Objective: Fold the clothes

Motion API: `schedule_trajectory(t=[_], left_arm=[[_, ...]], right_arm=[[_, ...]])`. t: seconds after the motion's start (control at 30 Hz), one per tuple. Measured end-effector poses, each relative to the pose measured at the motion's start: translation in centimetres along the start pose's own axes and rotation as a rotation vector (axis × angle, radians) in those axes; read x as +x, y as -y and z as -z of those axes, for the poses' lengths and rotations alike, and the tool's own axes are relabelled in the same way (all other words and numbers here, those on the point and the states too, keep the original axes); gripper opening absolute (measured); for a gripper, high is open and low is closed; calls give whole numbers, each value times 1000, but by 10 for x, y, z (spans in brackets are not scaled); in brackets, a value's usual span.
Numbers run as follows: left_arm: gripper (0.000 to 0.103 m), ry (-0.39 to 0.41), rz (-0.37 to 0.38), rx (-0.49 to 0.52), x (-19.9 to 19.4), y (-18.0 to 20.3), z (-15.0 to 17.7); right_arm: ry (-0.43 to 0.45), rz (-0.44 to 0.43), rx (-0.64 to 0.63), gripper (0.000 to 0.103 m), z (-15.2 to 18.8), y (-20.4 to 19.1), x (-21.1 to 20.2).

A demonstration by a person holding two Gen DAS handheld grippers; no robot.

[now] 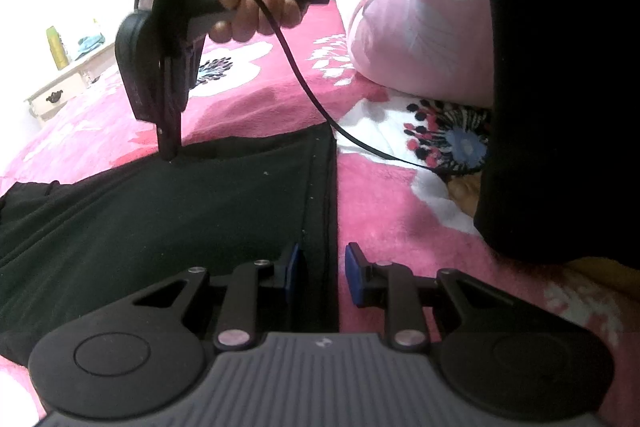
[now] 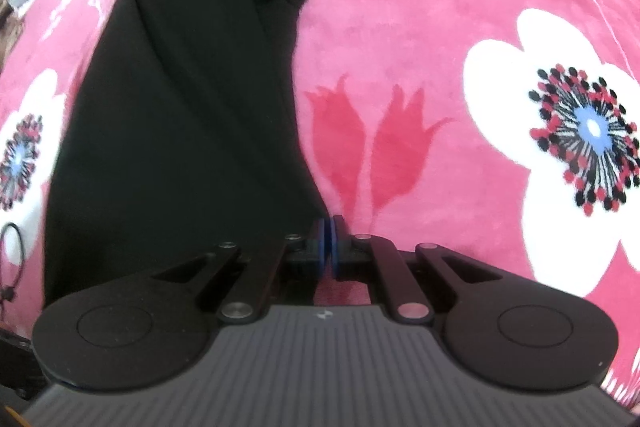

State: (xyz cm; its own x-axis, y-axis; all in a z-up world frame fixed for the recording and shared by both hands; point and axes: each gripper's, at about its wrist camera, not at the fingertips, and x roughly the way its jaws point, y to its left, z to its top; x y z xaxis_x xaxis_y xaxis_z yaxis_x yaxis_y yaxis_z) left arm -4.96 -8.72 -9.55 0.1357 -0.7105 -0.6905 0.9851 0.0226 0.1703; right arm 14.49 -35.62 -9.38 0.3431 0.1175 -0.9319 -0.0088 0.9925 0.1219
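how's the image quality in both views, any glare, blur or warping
Left wrist view: wall behind blown out white, black garment nearly detailless, right gripper slightly soft. Right wrist view: strong fisheye bulge on the pink blanket, edges soft, garment folds barely readable.

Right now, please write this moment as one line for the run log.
step: fold clothes | left gripper: open, straddling black garment hem | right gripper: shut at garment corner, grip uncertain | surface: pink floral blanket

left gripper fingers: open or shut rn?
Open. In the left wrist view the left gripper shows a clear gap between its blue-padded fingers, straddling the hem of the black garment.
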Motion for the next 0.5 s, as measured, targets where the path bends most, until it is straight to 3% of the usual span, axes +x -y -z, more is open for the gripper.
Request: schedule_trajectory(t=[0.13, 0.23, 0.33, 0.5], left_arm=[[25, 0, 2, 3, 0, 0, 1], [25, 0, -2, 11, -1, 1, 1], [25, 1, -2, 14, -1, 1, 1], [25, 4, 3, 18, -1, -1, 3]], right_arm=[[2, 8, -16, 4, 1, -4, -2], [41, -19, 22, 12, 1, 2, -24], [78, -30, 25, 12, 6, 4, -48], [-47, -121, -75, 10, 35, -19, -44]])
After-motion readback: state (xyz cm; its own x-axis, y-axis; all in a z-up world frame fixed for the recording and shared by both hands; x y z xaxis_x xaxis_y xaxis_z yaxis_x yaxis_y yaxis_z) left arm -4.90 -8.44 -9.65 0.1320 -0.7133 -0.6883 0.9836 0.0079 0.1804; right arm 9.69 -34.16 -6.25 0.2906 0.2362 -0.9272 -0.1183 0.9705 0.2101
